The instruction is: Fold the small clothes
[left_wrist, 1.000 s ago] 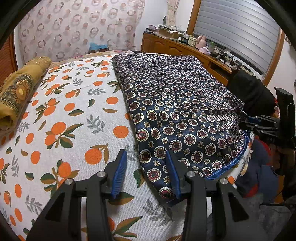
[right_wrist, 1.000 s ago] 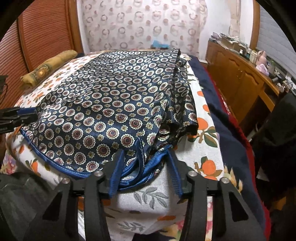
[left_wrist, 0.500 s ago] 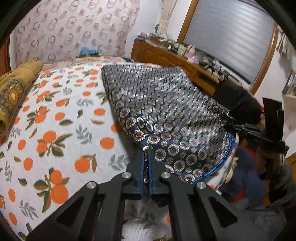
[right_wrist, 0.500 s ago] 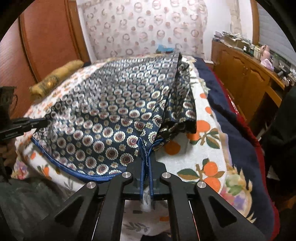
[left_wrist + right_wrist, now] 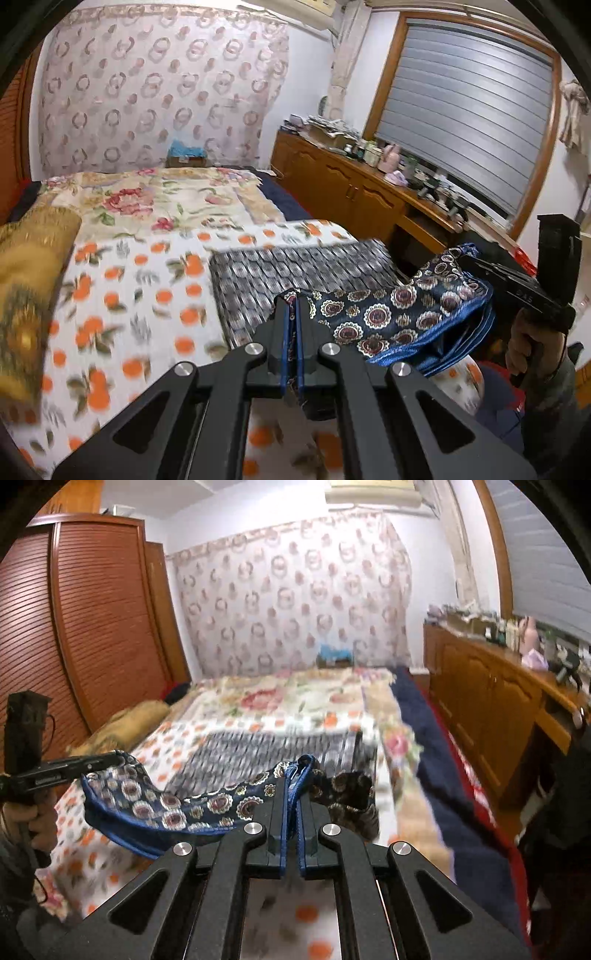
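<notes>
Fold in hand: left gripper (image 5: 293, 306) and right gripper (image 5: 293, 775), both clamped on navy medallion-print silky cloth (image 5: 399, 314), near hem raised above orange-print bedsheet (image 5: 140, 295); next, carry hem over far edge.

- An orange-print bedsheet (image 5: 122, 295) is covering the near part of the bed.
- A floral quilt (image 5: 147, 199) is lying on the bed just beyond the orange-print bedsheet.
- A mustard-yellow bolster (image 5: 29, 280) is resting along the left edge of the bed.
- A ring-patterned curtain (image 5: 159, 92) is hanging on the wall behind the bed.
- A small blue-topped box (image 5: 186, 155) is sitting at the far end of the bed, below the curtain.
- A wooden sideboard (image 5: 354, 192) is standing to the right of the bed, its top crowded with small items.
- A grey roller blind (image 5: 465, 122) is hanging above the sideboard.
- A louvred wooden wardrobe (image 5: 74, 627) is standing to the left of the bed.
</notes>
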Available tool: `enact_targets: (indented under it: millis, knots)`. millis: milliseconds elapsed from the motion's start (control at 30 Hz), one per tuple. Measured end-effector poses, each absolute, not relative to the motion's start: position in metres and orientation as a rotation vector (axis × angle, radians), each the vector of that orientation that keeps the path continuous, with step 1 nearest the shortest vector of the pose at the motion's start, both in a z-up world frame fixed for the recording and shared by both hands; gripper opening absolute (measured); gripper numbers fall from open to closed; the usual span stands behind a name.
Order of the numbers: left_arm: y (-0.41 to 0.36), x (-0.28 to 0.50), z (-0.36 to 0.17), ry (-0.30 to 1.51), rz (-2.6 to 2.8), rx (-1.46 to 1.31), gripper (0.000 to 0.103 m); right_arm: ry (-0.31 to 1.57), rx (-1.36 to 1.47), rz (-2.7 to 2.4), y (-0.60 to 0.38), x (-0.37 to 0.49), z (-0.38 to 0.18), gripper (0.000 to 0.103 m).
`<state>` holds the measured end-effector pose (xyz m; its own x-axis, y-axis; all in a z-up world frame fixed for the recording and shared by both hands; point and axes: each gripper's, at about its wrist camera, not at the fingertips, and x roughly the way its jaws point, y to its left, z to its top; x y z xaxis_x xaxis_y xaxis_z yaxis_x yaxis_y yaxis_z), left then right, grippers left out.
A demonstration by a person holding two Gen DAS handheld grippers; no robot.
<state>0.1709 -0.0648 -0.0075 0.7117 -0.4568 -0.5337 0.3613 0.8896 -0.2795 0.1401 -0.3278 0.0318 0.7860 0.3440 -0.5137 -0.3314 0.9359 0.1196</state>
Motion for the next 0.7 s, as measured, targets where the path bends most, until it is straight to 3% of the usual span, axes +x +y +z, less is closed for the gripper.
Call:
enact_targets:
  millis: [567,700]
  knots:
    - [-0.077,0.283,-0.037,0.755,-0.382,-0.115,0.001,0.675,-0.033,0.322,-0.337,0.268,-0.006,0.002]
    - [-0.079,0.285,-0.035,0.748,-0.404,-0.073,0.012,0.681,-0.042,0.323,-0.338,0.276,-0.010,0.004]
